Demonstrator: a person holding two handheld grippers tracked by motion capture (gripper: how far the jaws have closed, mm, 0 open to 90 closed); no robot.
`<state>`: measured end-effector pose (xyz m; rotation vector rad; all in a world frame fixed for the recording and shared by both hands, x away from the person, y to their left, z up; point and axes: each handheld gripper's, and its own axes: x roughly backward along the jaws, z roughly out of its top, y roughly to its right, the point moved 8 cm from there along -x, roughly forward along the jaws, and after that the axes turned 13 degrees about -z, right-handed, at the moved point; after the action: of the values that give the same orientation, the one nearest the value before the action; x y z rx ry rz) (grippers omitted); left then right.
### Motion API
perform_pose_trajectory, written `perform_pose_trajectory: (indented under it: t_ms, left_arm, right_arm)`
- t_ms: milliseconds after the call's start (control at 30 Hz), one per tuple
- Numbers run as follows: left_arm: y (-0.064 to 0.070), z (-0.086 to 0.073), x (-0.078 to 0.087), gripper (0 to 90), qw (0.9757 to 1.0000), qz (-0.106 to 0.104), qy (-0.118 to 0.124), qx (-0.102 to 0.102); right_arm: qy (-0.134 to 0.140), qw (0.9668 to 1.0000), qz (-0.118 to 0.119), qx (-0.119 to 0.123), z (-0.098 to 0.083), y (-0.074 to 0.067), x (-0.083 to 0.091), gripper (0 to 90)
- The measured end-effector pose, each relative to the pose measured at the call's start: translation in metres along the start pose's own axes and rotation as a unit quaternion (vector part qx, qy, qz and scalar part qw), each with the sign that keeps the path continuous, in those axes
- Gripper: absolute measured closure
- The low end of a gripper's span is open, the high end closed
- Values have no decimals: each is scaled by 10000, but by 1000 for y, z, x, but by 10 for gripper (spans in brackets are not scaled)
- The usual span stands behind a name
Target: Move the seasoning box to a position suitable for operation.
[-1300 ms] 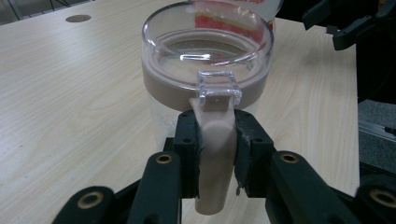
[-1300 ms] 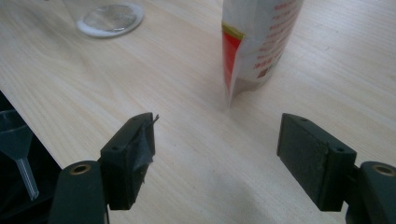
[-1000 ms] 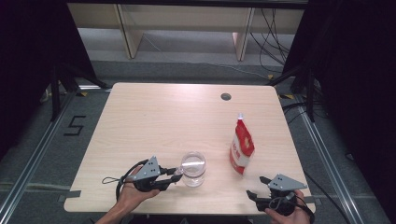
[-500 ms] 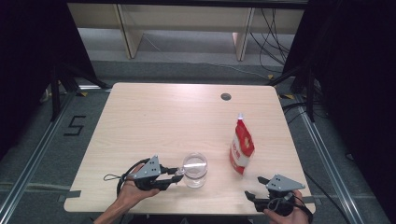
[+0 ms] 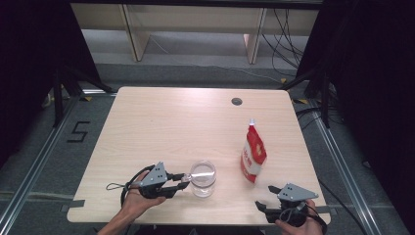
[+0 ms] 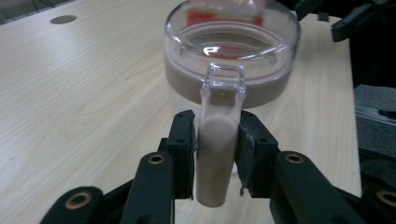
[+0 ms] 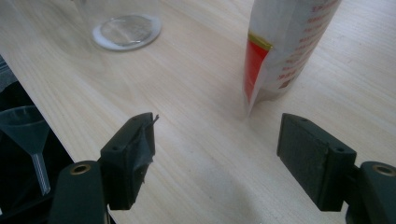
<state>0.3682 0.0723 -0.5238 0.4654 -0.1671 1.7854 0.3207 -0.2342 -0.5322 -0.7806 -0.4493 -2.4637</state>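
A clear glass jar (image 5: 203,177) with a transparent lid (image 6: 232,37) stands near the table's front edge. A beige latch lever (image 6: 215,135) hangs from the lid's clear clasp. My left gripper (image 5: 182,182) reaches in level from the jar's left. Its jaws have just been opening a little, but the lever still sits between them with both pads (image 6: 183,149) against it. A red and white bag (image 5: 253,154) stands upright to the jar's right. My right gripper (image 5: 262,206) rests open at the front right edge, and in the right gripper view the bag (image 7: 285,46) stands just beyond its spread jaws.
A dark round hole (image 5: 237,101) sits in the tabletop at the back right. A clear funnel (image 7: 28,135) hangs below the table edge in the right gripper view. The jar's base (image 7: 126,29) also appears there, farther off. Wide bare wood lies behind the jar.
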Motion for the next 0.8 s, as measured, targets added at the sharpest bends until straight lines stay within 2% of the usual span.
perform_pose_trajectory:
  t_ms: [33, 67, 100, 133, 167, 200, 233, 267, 333, 400, 467, 500, 533, 567, 600, 800]
  left_arm:
    - [0, 0, 0, 682, 10000, 0, 0, 0]
    - [0, 0, 0, 671, 10000, -7, 52, 55]
    - [0, 0, 1, 654, 10000, 2, 52, 63]
    - [2, 1, 1, 628, 9999, -19, 70, 120]
    - [3, 2, 2, 611, 9999, -2, 89, 100]
    - [5, 3, 3, 602, 9999, 10, 97, 139]
    - [5, 4, 4, 583, 10000, -38, 83, 9]
    - [7, 3, 5, 554, 9997, 46, 95, 215]
    - [7, 3, 8, 500, 9996, 9, 70, 279]
    - [8, 4, 10, 471, 9986, -93, 139, 496]
    - [7, 4, 12, 445, 9986, -73, 117, 515]
    - [7, 7, 15, 423, 9973, -119, 241, 681]
    - [7, 8, 17, 406, 9965, -90, 264, 790]
    - [7, 10, 17, 406, 9961, -173, 313, 807]
    - [7, 11, 19, 408, 9959, -107, 296, 847]
    - [12, 21, 21, 397, 9956, -90, 373, 861]
  right_arm:
    - [0, 10000, 0, 0, 0, 0, 0, 284]
    - [-67, 9999, -18, -138, -1, -2, 1, 284]
    - [-62, 9999, -15, -150, 0, -2, 1, 284]
    - [-57, 9999, -10, -154, 0, -2, 2, 284]
    - [36, 10000, 29, -57, 2, -2, 0, 284]
    - [51, 10000, -27, -43, 2, -1, 1, 284]
    - [37, 10000, 1, -63, 3, -2, 2, 284]
    - [37, 10000, 61, -64, 3, -3, 2, 284]
    - [120, 9999, 30, -59, 5, -3, 2, 285]
    - [110, 9999, 37, -86, 5, -4, 2, 285]
    - [139, 9999, 19, -65, 6, -4, 3, 285]
    - [184, 9998, 26, -33, 8, -5, 2, 285]
    - [182, 9998, 45, -71, 8, -6, 2, 285]
    - [166, 9998, 106, -51, 8, -7, 1, 285]
    - [172, 9997, 137, -77, 8, -8, -1, 285]
    - [163, 9997, 180, -30, 8, -10, -2, 285]
